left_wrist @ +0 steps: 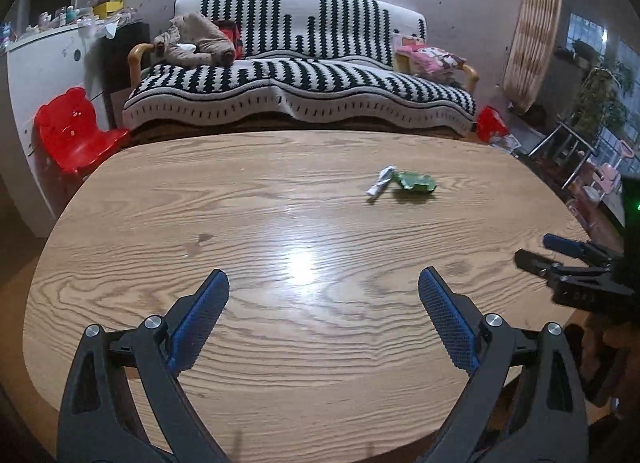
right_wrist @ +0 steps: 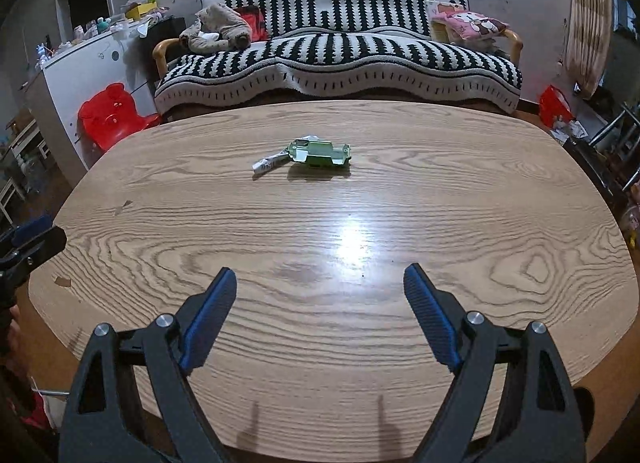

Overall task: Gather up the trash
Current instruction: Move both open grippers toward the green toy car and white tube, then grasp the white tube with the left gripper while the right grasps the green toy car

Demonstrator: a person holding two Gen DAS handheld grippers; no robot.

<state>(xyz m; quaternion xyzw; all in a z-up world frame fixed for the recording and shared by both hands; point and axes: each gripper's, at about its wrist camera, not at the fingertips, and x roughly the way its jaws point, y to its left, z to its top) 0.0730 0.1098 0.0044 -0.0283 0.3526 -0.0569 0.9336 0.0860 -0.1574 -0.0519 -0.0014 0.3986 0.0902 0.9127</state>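
A crumpled green wrapper (left_wrist: 416, 182) lies on the far right part of the wooden table (left_wrist: 280, 223), with a small white crumpled paper (left_wrist: 381, 180) touching its left side. In the right wrist view the green wrapper (right_wrist: 322, 152) and white paper (right_wrist: 270, 162) lie far ahead, left of centre. My left gripper (left_wrist: 324, 287) is open and empty over the near table edge. My right gripper (right_wrist: 320, 283) is open and empty, also near the front edge; it also shows at the right in the left wrist view (left_wrist: 548, 249).
A black-and-white striped sofa (left_wrist: 300, 75) stands behind the table, with a plush toy (left_wrist: 196, 41) and pink cushion (left_wrist: 430, 57) on it. A red child's chair (left_wrist: 76, 131) and white cabinet (left_wrist: 52, 75) stand at the left. A red bag (left_wrist: 492, 123) sits on the floor at right.
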